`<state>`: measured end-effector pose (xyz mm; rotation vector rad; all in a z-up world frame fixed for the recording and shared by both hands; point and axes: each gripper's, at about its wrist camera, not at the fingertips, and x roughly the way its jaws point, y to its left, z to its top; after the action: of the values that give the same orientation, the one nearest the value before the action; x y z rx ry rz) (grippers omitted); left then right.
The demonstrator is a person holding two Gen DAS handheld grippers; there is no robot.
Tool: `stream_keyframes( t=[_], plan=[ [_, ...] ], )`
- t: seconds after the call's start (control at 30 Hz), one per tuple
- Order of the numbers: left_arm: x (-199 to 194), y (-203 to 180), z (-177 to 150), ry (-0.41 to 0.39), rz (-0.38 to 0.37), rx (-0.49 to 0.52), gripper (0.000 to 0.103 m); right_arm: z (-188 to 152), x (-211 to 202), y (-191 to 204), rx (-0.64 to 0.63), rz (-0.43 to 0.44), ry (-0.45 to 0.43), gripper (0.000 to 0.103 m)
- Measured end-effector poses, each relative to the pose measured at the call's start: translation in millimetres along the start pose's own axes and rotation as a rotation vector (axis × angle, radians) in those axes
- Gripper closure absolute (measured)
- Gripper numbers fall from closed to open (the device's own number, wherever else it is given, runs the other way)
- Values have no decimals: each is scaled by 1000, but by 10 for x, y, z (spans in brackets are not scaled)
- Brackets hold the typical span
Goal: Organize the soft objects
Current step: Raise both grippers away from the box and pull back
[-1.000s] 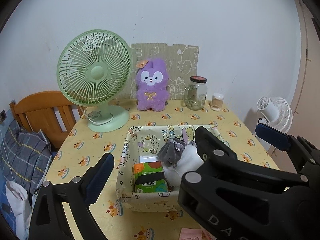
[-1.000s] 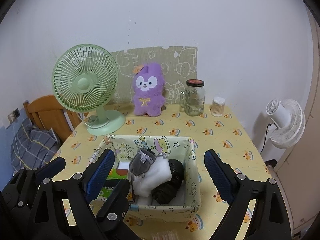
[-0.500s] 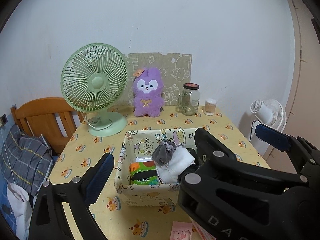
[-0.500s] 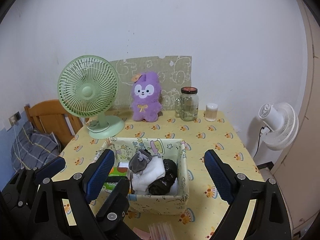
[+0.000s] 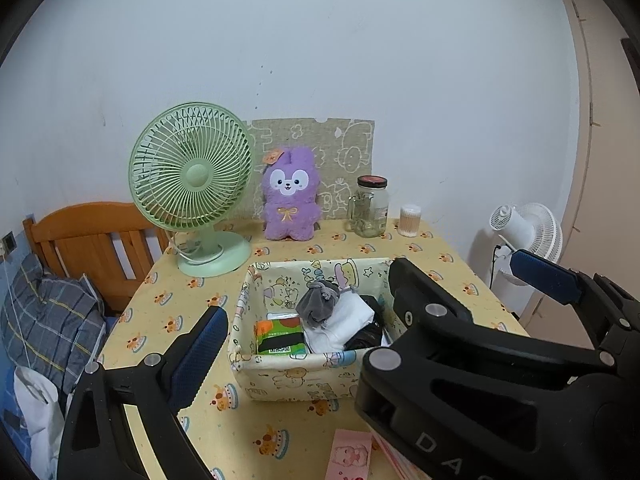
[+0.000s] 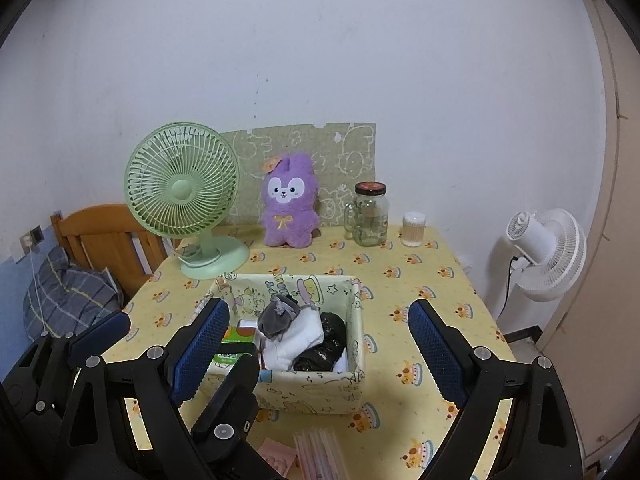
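A cartoon-print fabric basket (image 5: pixel 288 380) (image 6: pixel 312 392) sits mid-table. Inside it lie a grey sock bundle (image 5: pixel 318 304) (image 6: pixel 278 316), a white cloth (image 5: pixel 344 326) (image 6: pixel 298 344), a black bundle (image 6: pixel 326 340) and a green-and-orange tissue pack (image 5: pixel 280 334). A purple plush rabbit (image 5: pixel 290 196) (image 6: pixel 288 204) stands upright at the back, by the wall. My left gripper (image 5: pixel 320 320) and right gripper (image 6: pixel 318 308) hover side by side short of the basket's near wall. Both are open and hold nothing. In the left wrist view the right gripper's body hides my left gripper's right finger.
A green desk fan (image 5: pixel 192 184) stands back left. A glass jar (image 5: pixel 370 208) and a cotton-swab tub (image 5: pixel 410 220) stand back right. A pink card (image 5: pixel 350 454) and striped sticks (image 6: pixel 320 456) lie at the table's near edge. There is a white floor fan (image 6: pixel 544 252) right and a wooden headboard (image 5: pixel 92 236) left.
Both grippers have drawn back from the basket, which now looks smaller and farther off. The pink card and the table's near edge have come into view. The jaws have not changed.
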<state>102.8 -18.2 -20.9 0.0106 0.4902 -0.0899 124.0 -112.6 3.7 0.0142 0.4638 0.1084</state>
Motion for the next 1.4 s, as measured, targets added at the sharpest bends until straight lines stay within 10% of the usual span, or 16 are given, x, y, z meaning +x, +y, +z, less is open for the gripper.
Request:
stream_keyframes(
  t=[1.4],
  plan=[
    [134,-105,-746,75,-39,-36,5,-759,61,-120,34,-38,57,1]
  ],
)
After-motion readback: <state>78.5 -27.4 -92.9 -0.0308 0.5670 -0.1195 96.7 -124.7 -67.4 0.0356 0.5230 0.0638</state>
